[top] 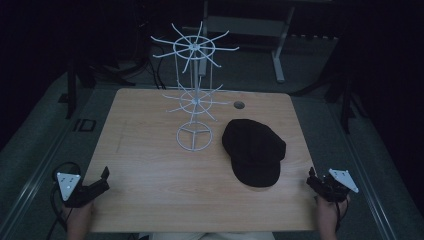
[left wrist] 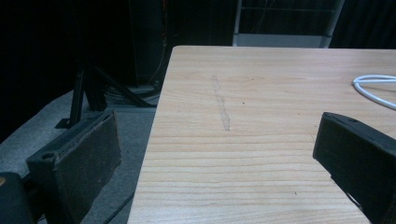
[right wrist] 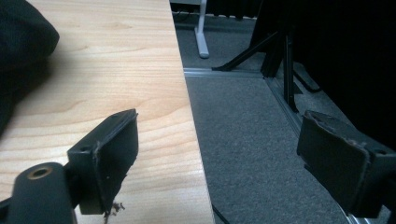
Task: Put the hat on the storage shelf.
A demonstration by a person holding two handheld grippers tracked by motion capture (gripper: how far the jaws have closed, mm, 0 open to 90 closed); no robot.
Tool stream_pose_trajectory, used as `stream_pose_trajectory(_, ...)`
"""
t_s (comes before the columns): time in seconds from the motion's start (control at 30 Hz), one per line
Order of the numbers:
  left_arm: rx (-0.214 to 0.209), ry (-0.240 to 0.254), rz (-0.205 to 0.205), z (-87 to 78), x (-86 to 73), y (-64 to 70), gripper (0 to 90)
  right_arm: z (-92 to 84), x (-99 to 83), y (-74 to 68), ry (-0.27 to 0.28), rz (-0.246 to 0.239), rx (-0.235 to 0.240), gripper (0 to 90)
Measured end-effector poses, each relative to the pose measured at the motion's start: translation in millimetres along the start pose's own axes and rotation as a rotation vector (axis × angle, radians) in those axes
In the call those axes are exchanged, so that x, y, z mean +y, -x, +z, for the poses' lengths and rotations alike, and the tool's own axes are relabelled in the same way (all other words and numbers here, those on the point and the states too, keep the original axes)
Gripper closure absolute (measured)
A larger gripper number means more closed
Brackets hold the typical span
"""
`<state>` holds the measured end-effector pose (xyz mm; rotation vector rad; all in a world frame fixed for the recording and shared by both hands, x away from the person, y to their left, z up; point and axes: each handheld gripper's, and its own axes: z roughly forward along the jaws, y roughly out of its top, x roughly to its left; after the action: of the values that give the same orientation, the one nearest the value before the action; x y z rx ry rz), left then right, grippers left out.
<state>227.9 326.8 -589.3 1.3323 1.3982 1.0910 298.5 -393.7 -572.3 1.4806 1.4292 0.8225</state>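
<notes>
Black cap [top: 254,151] lies flat on the wooden table [top: 150,200], on the right half and a little nearer the person than the middle, its rounded crown toward the far edge. It is untouched, well apart from both tools.

Nearest the camera, two forearms come in from the bottom of the high view. The left hand [top: 80,217] grips the left gripper [top: 102,181] at the table's near left corner, tilted so the jaws point forward and inward. In the left gripper view those jaws stand wide apart with nothing between them, one over the table's left edge and floor, the other over the bare wood.

The right hand [top: 327,212] holds the right gripper [top: 313,181] at the near right edge, angled inward toward the cap and near it without contact. In the right gripper view the jaws are spread wide and unloaded, straddling the table edge: one above the wood, one above the grey carpet. The cap's dark cloth shows at the upper left of that view.

Farther off, left of the cap, a white wire rack [top: 194,102] stands upright on its round base, with two tiers of spoked arms.
</notes>
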Motion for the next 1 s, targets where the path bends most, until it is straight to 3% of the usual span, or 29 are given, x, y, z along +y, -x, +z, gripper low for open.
stream_pose_trajectory(0.13, -0.006, -0.003, 0.002, -0.3, -0.1, 0.4, 1.5, -0.3, 3.2, -0.2, -0.036, -0.009, 0.01, 11.9)
stream_pose_trajectory(0.17, -0.006, -0.004, 0.006, -0.2, -0.1, 0.8, 1.4, -2.8, 11.2, 1.7, -0.055, -0.014, 0.04, 11.9)
stream_pose_trajectory(0.27, -0.006, -0.005, 0.007, -0.1, -0.1, 1.0, 1.4, -4.7, 15.5, 3.0, -0.065, 0.005, 0.058, 11.9)
stream_pose_trajectory(0.3, -0.007, -0.006, 0.009, -0.2, -0.1, 1.3, 1.4, -9.7, 26.4, 2.1, -0.079, 0.002, 0.091, 12.0)
stream_pose_trajectory(0.4, -0.006, -0.005, 0.009, -0.3, -0.2, 1.2, 1.5, -12.6, 35.0, -1.9, -0.084, -0.026, 0.125, 11.6)
stream_pose_trajectory(0.53, -0.006, -0.007, 0.009, -0.2, -0.2, 1.2, 1.4, -14.5, 44.3, -7.8, -0.093, -0.029, 0.176, 10.8)
stream_pose_trajectory(1.0, -0.016, -0.006, 0.008, 0.1, -0.3, 1.7, 1.4, -36.2, 93.7, -18.7, 0.031, -0.056, 0.21, 10.8)
